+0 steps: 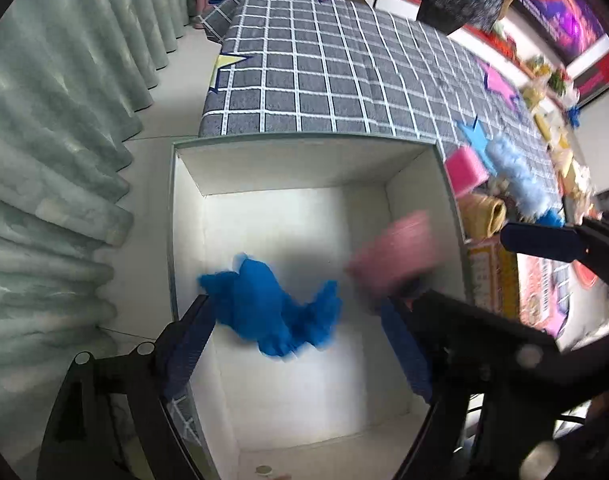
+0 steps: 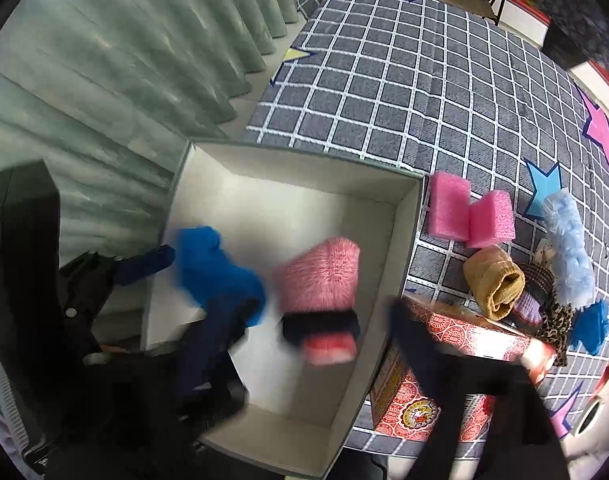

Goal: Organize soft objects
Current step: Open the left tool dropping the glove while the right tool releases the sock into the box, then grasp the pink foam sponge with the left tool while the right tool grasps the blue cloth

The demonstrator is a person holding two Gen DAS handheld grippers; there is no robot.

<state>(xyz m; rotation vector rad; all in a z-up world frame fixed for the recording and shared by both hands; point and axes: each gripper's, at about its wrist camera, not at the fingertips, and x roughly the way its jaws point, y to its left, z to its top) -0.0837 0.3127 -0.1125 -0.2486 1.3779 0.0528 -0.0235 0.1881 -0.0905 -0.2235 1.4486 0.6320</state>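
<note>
Both claws, left claw [image 1: 300, 332] and right claw [image 2: 308, 332], released above the white box [image 1: 292, 168]; blue plush [image 1: 272, 308] and pink knit piece [image 2: 320, 276] blurred inside it. Risk: either piece could catch a claw finger, or bounce over the box wall.

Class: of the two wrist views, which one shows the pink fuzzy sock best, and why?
The right wrist view: the pink fuzzy sock sits mid-frame inside the white box, its ribbing, dark band and toe visible. The left wrist view shows only a blurred pink shape beside the blue fuzzy item.
</note>
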